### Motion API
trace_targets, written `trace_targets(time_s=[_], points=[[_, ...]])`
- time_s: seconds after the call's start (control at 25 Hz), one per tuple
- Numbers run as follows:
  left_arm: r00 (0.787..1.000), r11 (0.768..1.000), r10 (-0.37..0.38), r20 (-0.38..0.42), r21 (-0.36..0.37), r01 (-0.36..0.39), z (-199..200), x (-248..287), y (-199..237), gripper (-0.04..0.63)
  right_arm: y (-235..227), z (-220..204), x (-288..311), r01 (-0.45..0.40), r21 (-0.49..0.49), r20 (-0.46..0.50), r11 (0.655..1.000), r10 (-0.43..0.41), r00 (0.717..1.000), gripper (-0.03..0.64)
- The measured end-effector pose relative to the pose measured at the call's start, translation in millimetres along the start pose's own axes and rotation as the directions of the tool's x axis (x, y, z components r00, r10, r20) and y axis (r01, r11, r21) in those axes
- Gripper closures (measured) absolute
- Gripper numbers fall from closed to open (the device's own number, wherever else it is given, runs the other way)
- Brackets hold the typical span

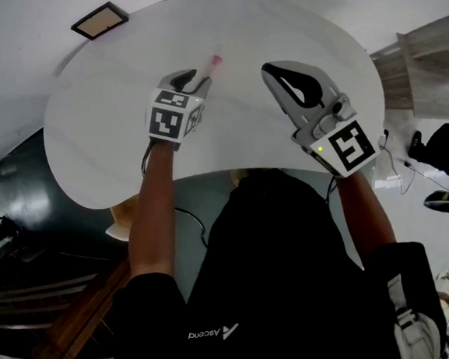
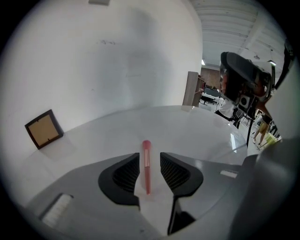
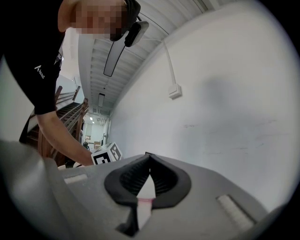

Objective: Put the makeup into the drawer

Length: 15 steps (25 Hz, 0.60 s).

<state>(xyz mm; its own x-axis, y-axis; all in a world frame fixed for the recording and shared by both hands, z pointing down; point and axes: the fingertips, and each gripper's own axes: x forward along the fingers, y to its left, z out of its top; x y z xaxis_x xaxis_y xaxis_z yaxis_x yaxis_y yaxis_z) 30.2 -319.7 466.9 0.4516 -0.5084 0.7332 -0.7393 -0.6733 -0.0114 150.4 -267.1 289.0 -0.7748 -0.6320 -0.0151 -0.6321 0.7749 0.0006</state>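
Our left gripper [image 2: 149,156] tilts down over the white rounded table [image 1: 109,114] with its jaws wide apart. One slim pink makeup stick [image 2: 146,166] lies flat on the table between the pads and touches neither. It is nearer the table's far edge than the near one. Nothing else lies near it. Our right gripper [image 3: 149,159], beside the left, has its jaws closed together on nothing.

We count two grippers, one stick and one small brown-framed square [image 1: 99,20] past the table's far left edge. Only the left gripper view shows the stick's whole length. The head view shows just its pink tip. The right gripper view looks at the white wall [image 3: 225,103].
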Motion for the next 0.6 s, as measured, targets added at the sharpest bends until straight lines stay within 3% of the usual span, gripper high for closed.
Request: trace_targets(time_s=[0.32,0.6], points=[[0.991,0.999,-0.042,-0.125,0.012,0.044,-11,30,6,0.448,-12,-11,-2,0.022,0.027,-0.020,0.999,-0.021,1.000,0.614],[0.981,0.997,-0.074,-0.177,-0.011,0.073,-20,40,8,0.467,-18,-17,-3,0.037,0.043,-0.028,0.998,-0.035,0.999,0.614]])
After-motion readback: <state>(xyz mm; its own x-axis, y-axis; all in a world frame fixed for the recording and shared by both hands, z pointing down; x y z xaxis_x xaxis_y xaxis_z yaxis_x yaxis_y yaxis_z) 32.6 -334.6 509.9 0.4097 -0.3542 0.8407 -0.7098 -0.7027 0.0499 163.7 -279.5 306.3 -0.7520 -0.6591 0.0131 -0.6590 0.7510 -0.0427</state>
